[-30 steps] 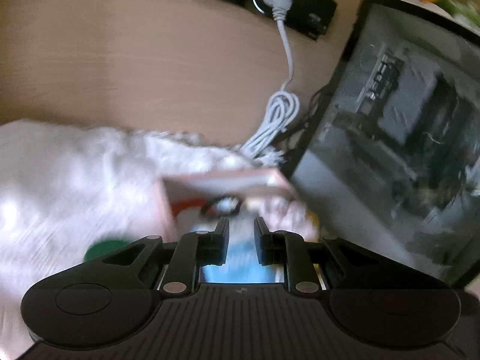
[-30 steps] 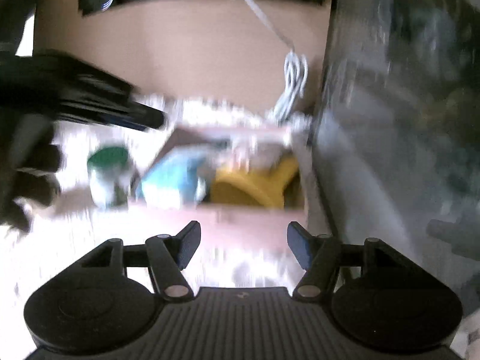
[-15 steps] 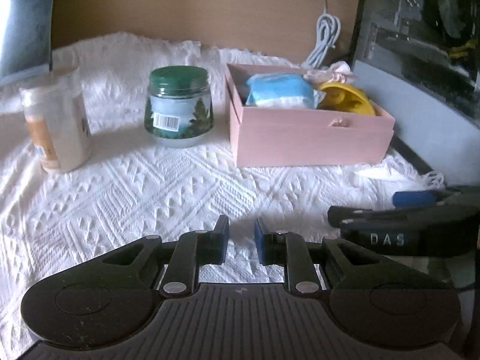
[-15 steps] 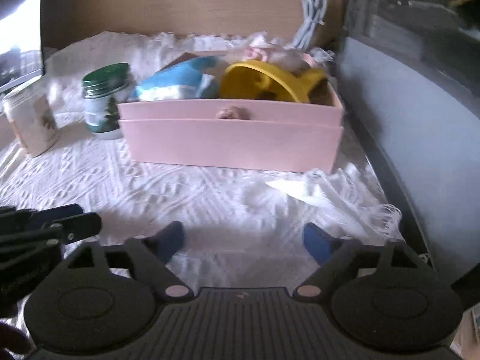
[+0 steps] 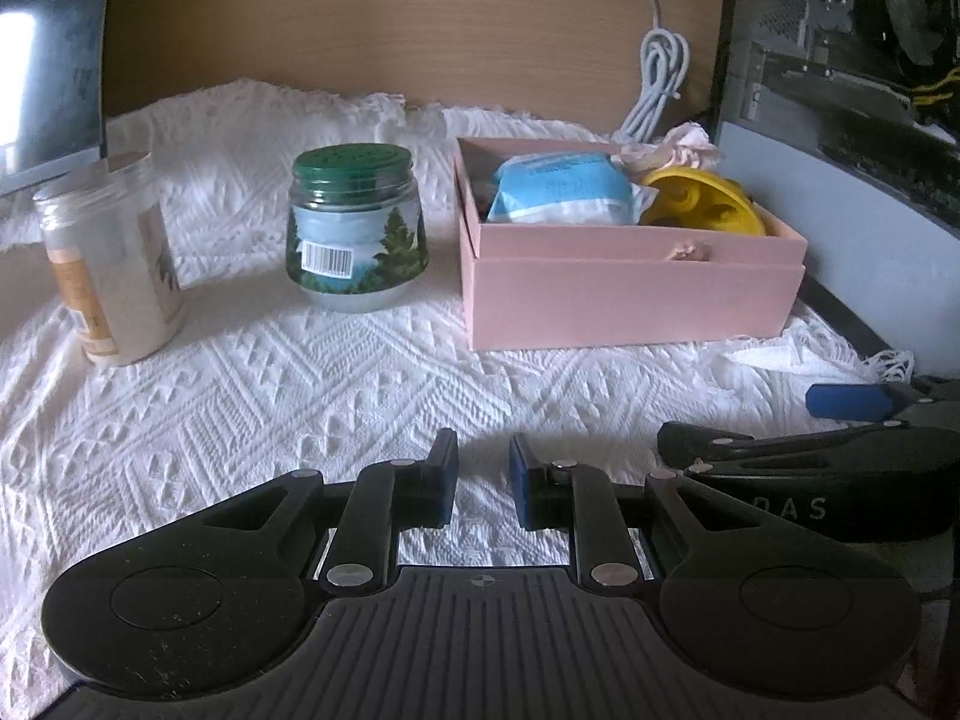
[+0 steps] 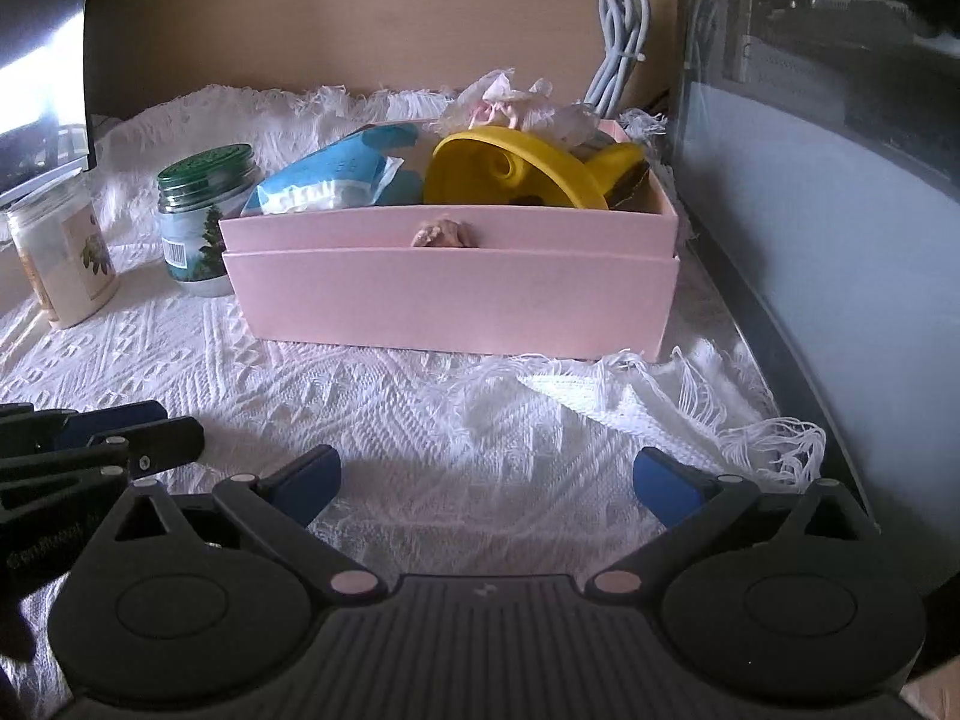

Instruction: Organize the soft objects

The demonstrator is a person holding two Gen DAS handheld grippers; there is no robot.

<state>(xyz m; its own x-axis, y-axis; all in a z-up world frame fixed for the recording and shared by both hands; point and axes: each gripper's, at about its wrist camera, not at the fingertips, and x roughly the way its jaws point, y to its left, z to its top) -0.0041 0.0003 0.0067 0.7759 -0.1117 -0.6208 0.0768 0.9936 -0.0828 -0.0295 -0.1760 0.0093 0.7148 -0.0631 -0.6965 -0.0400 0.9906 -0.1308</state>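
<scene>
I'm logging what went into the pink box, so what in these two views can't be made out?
- Floor of the pink box: its front wall hides it in both views.
- Yellow item: lower part behind that wall, identity unclear.
- Crumpled pale piece at the back: too small to name.
- Blue packet: print unreadable.
- White jar: label turned aside in the left view.

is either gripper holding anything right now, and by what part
Nothing is held. The left gripper has a narrow bare gap between its fingers, and the right gripper is wide open; both hover over the white woven cloth, short of the pink box.
</scene>
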